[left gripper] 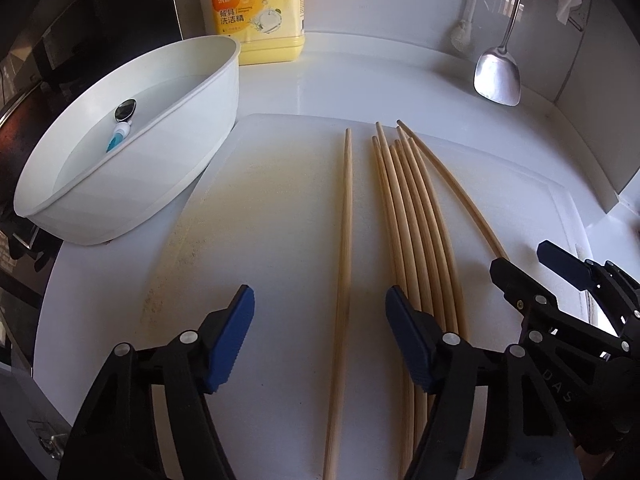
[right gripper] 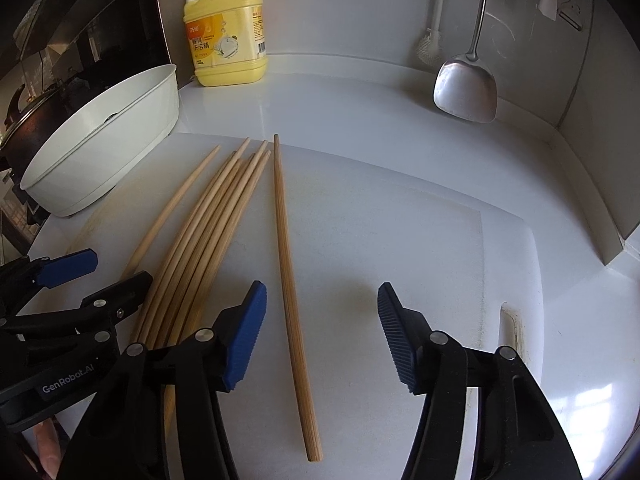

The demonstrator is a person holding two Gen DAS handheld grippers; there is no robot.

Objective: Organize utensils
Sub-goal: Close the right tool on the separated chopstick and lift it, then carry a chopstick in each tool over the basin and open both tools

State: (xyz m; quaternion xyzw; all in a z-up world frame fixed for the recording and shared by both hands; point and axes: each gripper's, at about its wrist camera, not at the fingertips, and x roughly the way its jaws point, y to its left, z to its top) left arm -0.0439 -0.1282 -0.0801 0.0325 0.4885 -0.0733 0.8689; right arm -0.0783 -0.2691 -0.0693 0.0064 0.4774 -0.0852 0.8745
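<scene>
Several wooden chopsticks lie lengthwise on a white cutting board (left gripper: 260, 208). In the left wrist view one chopstick (left gripper: 343, 264) lies apart on the left, between my left gripper's (left gripper: 320, 336) open jaws, and a bunch (left gripper: 416, 232) lies under its right finger. My right gripper (left gripper: 520, 264) shows at the right edge, open. In the right wrist view my right gripper (right gripper: 322, 332) is open around the rightmost single chopstick (right gripper: 290, 280); the bunch (right gripper: 200, 248) lies to its left. My left gripper (right gripper: 76, 272) shows at the left, open. Both grippers are empty.
A white tub (left gripper: 132, 168) with water and a spoon (left gripper: 122, 120) stands at the left. A yellow detergent bottle (left gripper: 258, 12) stands at the back. A metal spatula (left gripper: 498, 76) and a white brush (left gripper: 464, 36) hang on the back wall. A dark stove area is far left.
</scene>
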